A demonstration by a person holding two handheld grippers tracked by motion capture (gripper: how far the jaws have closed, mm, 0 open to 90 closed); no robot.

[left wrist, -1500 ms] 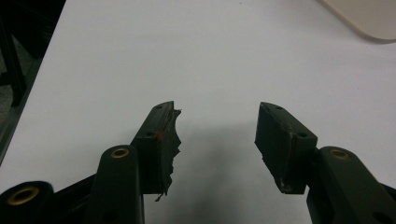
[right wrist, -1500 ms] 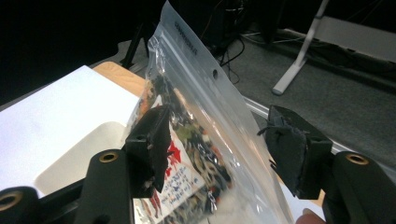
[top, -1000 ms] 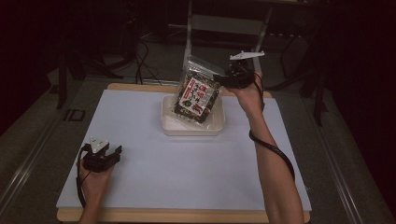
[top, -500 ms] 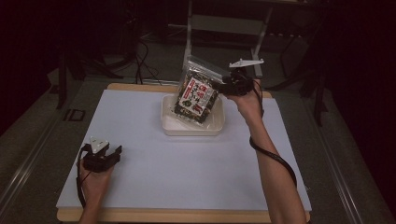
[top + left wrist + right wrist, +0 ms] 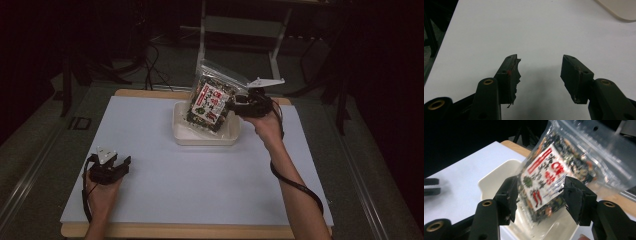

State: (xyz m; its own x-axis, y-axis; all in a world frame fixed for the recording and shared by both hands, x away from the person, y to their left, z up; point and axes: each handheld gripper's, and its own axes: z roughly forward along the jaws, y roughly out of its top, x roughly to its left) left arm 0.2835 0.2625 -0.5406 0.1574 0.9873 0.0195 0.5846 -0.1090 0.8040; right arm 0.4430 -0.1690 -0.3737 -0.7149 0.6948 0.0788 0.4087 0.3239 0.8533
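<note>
A clear snack bag (image 5: 212,102) with a red-and-white label and dark contents hangs tilted over a shallow white tray (image 5: 205,140) at the back middle of the table. My right gripper (image 5: 231,106) grips the bag from its right side. In the right gripper view the bag (image 5: 549,177) sits between the jaws of that gripper (image 5: 540,195), which have just been closing on it, and its lower end reaches down into the tray (image 5: 496,177). My left gripper (image 5: 120,165) rests near the front left of the white mat, open (image 5: 540,72) with nothing between its fingers.
The white mat (image 5: 165,200) covers a wooden tabletop. Dark floor, cables and a metal stand (image 5: 240,25) lie beyond the far edge. A corner of the tray (image 5: 621,10) shows far off in the left gripper view.
My right hand has moved left and down with the bag, bringing it lower over the tray. The left hand has stayed put.
</note>
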